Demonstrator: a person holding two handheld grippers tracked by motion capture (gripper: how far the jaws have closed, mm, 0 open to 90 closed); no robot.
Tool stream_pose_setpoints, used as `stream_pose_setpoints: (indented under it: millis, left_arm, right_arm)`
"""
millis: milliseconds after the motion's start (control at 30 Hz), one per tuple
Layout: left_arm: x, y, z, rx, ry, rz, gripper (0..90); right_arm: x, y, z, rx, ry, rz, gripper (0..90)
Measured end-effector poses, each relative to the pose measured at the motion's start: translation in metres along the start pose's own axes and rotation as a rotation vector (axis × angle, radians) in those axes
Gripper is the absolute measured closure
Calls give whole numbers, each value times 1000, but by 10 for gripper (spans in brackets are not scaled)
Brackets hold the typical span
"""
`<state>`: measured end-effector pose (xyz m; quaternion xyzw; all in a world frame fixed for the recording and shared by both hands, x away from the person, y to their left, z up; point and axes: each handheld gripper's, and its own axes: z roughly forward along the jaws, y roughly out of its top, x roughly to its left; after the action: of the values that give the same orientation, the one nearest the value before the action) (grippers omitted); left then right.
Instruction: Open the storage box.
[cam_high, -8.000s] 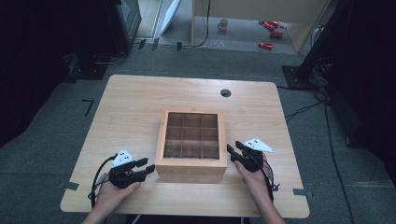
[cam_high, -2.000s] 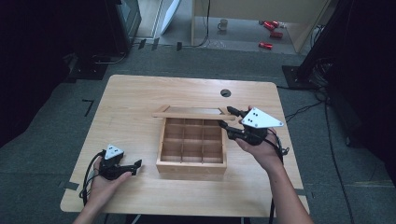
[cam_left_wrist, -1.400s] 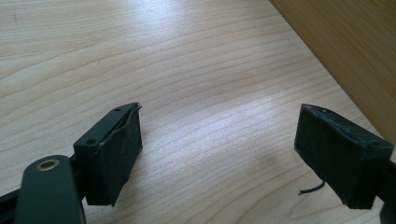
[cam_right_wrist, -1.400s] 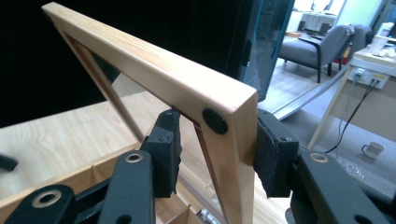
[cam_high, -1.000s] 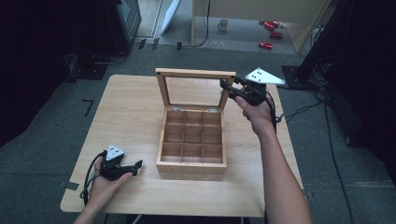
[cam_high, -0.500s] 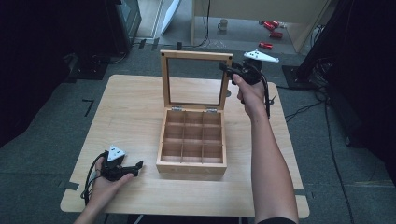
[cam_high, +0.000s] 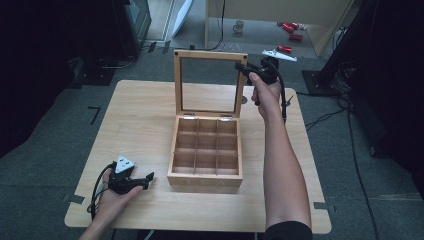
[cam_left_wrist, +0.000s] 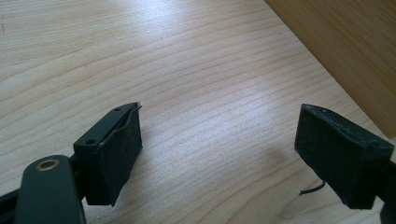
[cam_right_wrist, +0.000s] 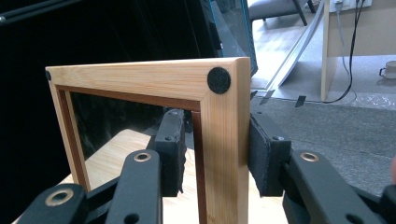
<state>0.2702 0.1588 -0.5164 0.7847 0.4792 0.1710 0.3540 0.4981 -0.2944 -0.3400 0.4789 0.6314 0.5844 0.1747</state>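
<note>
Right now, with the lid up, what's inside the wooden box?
The wooden box holds a grid of nine compartments, and the ones seen in the high view look empty. The front wall hides part of the nearest row's floor. The right tongs clamp the lid frame.

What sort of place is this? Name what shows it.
Probably a lab or workshop set up for recording: a bare wooden table on grey carpet, cables trailing over the floor, dark equipment stands around it, and red tools lying behind.
</note>
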Motion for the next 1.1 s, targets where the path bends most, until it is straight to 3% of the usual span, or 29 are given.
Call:
stream_pose_setpoints:
  millis: [167, 233, 333, 367, 400, 500, 567, 667, 833, 900, 1100]
  left_arm:
    - [-3, -1, 0, 3, 17, 23, 151]
    - [-5, -1, 0, 8, 29, 36, 151]
    - [-6, -2, 1, 8, 34, 39, 151]
    - [-6, -2, 1, 10, 40, 42, 150]
    - [-6, -2, 1, 10, 40, 42, 150]
    - [-8, -1, 1, 23, 71, 49, 130]
    - [-8, -1, 2, 28, 73, 47, 125]
    - [-8, -1, 2, 32, 72, 47, 98]
    - [-8, -1, 3, 33, 73, 47, 85]
    - [-7, -1, 3, 34, 74, 49, 80]
    - [-7, 0, 3, 35, 78, 47, 70]
  right_arm:
    - [7, -1, -6, -7, -28, -15, 588]
    - [11, -1, -11, -14, -70, -21, 497]
    - [14, -4, -18, -21, -67, -8, 423]
    - [16, -7, -26, -18, -78, 2, 338]
    - [16, -7, -26, -18, -78, 2, 338]
    - [24, -12, -45, 39, -95, -12, 123]
    - [25, -13, -49, 44, -100, -19, 108]
    - [32, -21, -68, 61, -98, -32, 13]
    - [36, -40, -99, 66, -108, -57, 0]
    - [35, -44, -103, 71, -114, -62, 0]
    - [25, -74, -132, 98, -162, -61, 0]
